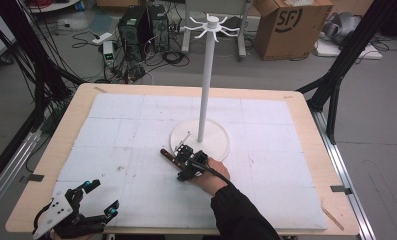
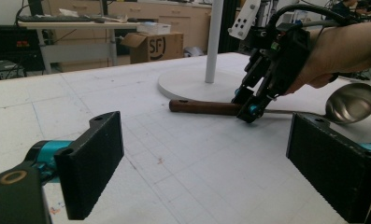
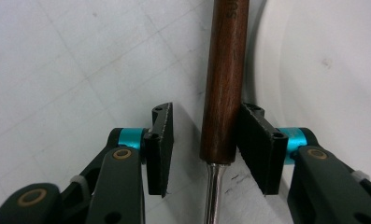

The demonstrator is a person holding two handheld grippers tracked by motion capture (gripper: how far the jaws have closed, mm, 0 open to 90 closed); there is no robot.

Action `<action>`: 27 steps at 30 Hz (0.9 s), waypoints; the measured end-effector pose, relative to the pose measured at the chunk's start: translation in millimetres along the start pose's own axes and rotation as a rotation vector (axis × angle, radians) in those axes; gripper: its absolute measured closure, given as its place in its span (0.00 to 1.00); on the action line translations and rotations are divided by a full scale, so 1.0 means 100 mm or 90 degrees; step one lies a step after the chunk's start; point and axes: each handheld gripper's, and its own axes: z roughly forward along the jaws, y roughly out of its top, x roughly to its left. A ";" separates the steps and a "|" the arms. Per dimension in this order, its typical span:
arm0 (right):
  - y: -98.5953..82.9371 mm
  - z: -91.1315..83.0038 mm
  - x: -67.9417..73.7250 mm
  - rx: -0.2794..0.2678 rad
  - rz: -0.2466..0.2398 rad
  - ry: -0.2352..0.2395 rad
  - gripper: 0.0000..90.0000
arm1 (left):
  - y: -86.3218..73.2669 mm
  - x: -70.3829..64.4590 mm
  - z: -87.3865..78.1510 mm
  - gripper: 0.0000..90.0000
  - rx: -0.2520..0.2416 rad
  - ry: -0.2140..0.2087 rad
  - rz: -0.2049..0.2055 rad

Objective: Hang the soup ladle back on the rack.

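A ladle with a dark wooden handle (image 2: 204, 107) and a steel bowl (image 2: 351, 102) lies flat on the white mat, beside the round base (image 1: 217, 144) of a white hook stand (image 1: 206, 75). My right gripper (image 1: 180, 151) points down over the handle (image 3: 225, 84). Its jaws are open and straddle the wood just above the steel shaft: one pad (image 3: 255, 140) touches it, the other stands a little apart. In the left gripper view the right gripper (image 2: 248, 106) sits at the handle's bowl end. My left gripper (image 1: 103, 196) rests open at the near left corner, its jaws (image 2: 206, 135) holding nothing.
The white gridded mat (image 1: 126, 125) covers most of the wooden table (image 1: 71, 115). The stand's pole (image 2: 214, 42) rises from its base (image 2: 183, 86) near the middle. Beyond the table's far edge are a cardboard box (image 1: 291, 25), computer cases (image 1: 136, 25) and cables.
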 end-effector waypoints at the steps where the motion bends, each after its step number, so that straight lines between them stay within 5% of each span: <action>1: 0.00 0.00 0.00 0.000 0.000 0.000 0.62 | 0.00 0.00 0.00 0.13 0.000 0.000 0.000; 24: 0.01 -0.01 -0.04 0.005 -0.007 0.009 0.82 | 0.00 -0.01 0.00 0.13 -0.001 0.002 -0.002; 27: 0.02 -0.01 -0.03 0.007 -0.029 0.006 0.83 | 0.00 0.00 -0.01 0.13 0.000 0.003 0.000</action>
